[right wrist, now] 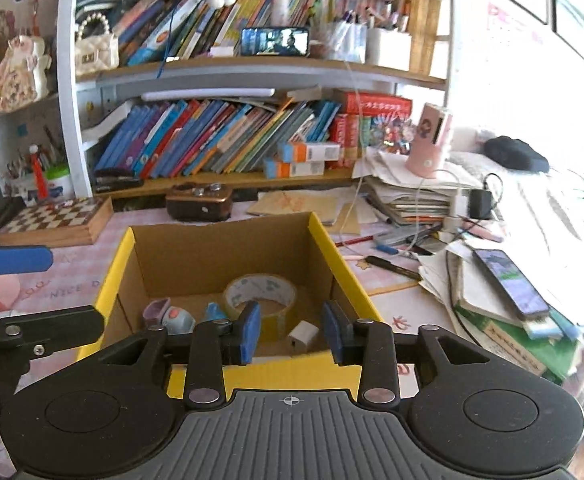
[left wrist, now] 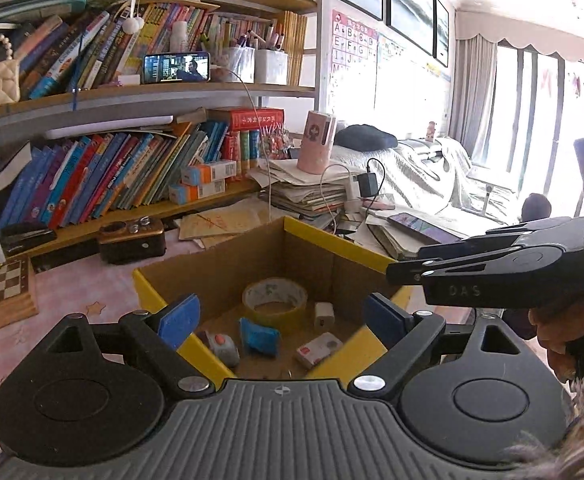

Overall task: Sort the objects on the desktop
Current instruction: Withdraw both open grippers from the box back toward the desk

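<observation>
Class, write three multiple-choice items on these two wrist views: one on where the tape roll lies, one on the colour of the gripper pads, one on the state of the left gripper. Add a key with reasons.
1. Where is the tape roll?
A. On the bookshelf
B. Inside the cardboard box
C. On the chessboard

2. What colour are the gripper pads?
A. Red
B. Green
C. Blue

3. How is the left gripper?
A. Open and empty
B. Shut on the tape roll
C. Shut on a pen

Key: 1 B, it lies on the box floor. 2 C, both views show blue pads. 3 A, the pads stand wide apart with nothing between them.
</observation>
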`<state>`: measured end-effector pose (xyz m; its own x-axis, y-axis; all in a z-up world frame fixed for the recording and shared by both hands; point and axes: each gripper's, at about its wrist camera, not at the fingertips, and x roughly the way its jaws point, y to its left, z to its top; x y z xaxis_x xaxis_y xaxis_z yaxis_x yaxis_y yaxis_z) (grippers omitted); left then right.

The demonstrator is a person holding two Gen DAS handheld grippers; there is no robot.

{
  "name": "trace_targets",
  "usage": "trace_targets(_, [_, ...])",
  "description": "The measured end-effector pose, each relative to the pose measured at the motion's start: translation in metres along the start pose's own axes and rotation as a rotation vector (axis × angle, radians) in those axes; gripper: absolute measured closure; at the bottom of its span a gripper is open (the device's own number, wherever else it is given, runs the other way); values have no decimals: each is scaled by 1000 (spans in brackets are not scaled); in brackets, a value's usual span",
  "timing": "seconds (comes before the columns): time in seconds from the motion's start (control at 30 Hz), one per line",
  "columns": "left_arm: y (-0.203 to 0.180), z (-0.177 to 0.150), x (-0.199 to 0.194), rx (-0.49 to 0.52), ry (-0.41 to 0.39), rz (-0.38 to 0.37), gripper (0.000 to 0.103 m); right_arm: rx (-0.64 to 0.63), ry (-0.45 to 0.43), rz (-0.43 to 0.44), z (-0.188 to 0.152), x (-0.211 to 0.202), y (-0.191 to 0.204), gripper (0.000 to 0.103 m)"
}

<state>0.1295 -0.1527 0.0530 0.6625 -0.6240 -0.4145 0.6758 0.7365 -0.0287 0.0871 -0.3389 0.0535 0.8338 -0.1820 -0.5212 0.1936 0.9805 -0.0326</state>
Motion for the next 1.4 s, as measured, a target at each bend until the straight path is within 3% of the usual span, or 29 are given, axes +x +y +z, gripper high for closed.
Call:
trace_targets(0.73, [-12,-83,-68,-20,139,72,12,135,117,2,-102,-65,34,59])
trace_targets(1.2, [1,-110,-81,-46,212,94,12,105,180,39,-128,-73,71,57])
trace_targets(1.4, [11,-120,-91,-85,230,136,12,68,208,89,-130,-69,90,57])
